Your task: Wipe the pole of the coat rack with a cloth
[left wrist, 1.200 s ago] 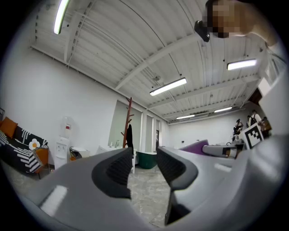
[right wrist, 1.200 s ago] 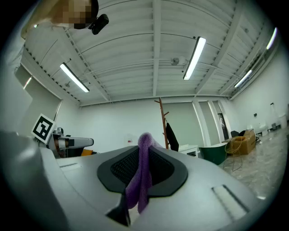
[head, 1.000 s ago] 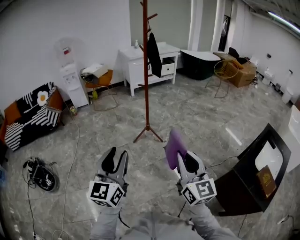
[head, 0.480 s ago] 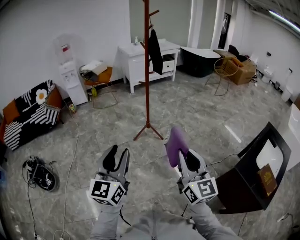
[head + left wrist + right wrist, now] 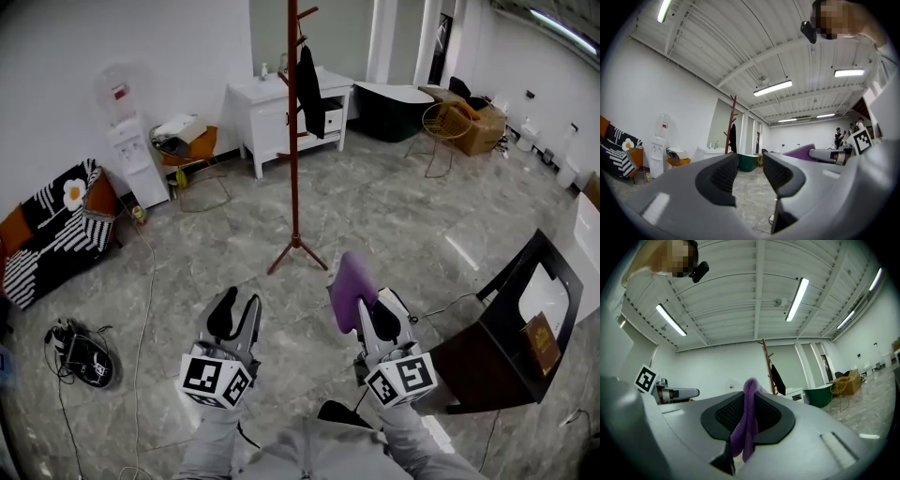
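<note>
The coat rack (image 5: pixel 293 141) is a tall red-brown pole on splayed feet, standing on the grey floor ahead of me. A black garment (image 5: pixel 309 94) hangs from one of its hooks. The purple cloth (image 5: pixel 350 291) sticks up from my right gripper (image 5: pixel 369 305), whose jaws are shut on it; in the right gripper view the purple cloth (image 5: pixel 746 420) is pinched between the black pads. My left gripper (image 5: pixel 234 311) is held beside it, open, with nothing between its jaws. Both grippers are well short of the pole. The coat rack (image 5: pixel 731 124) also shows far off in the left gripper view.
A white cabinet (image 5: pixel 281 112) and a dark tub (image 5: pixel 394 108) stand behind the rack. A water dispenser (image 5: pixel 125 150) and patterned sofa (image 5: pixel 52 230) are at the left. A dark desk (image 5: pixel 511 328) is at my right. Cables (image 5: pixel 141 309) lie on the floor.
The view has shifted slightly forward toward the coat rack. Both grippers keep the same pose, the cloth still held in the right one.
</note>
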Action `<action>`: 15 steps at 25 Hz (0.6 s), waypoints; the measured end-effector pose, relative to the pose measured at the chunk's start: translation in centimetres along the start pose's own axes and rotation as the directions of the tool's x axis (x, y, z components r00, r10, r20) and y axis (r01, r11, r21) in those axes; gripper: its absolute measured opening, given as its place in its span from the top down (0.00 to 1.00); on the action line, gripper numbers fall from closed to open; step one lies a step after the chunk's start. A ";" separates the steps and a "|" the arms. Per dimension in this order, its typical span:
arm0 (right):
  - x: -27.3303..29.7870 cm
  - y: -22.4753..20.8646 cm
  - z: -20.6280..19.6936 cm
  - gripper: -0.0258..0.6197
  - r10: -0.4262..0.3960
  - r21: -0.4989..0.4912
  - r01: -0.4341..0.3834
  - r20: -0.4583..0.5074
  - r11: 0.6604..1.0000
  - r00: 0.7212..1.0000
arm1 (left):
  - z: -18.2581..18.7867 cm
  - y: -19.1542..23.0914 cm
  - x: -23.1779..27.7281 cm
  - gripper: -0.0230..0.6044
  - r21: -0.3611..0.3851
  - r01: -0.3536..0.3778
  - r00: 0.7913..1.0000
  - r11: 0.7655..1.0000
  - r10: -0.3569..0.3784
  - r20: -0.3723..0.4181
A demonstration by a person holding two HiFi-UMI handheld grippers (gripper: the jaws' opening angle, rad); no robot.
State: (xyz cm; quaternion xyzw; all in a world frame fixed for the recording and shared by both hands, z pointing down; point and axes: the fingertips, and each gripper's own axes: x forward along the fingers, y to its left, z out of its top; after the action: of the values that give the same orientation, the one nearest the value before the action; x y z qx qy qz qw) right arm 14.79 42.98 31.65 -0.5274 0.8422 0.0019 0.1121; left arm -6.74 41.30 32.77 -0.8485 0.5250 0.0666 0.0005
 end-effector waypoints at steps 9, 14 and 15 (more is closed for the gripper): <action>4.3 -1.9 -2.0 0.87 -0.009 0.001 0.009 -0.022 1.000 1.000 | -1.5 2.6 4.2 0.68 -0.014 0.011 1.000 1.000 -0.011 -0.011; 9.7 -4.8 -3.3 0.87 0.013 0.012 -0.012 -0.039 1.000 0.999 | -2.2 5.1 9.7 0.68 -0.013 0.000 1.000 1.000 0.000 -0.019; 11.1 -5.5 -3.5 0.87 0.018 0.013 -0.018 -0.041 1.000 0.999 | -2.2 5.6 11.1 0.68 -0.012 -0.003 1.000 1.000 0.002 -0.019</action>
State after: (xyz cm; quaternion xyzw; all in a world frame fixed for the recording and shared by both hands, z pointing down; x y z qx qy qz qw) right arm 14.43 30.28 33.58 -0.5191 0.8490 -0.0135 0.0982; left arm -6.59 28.75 34.11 -0.8485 0.5256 0.0616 -0.0097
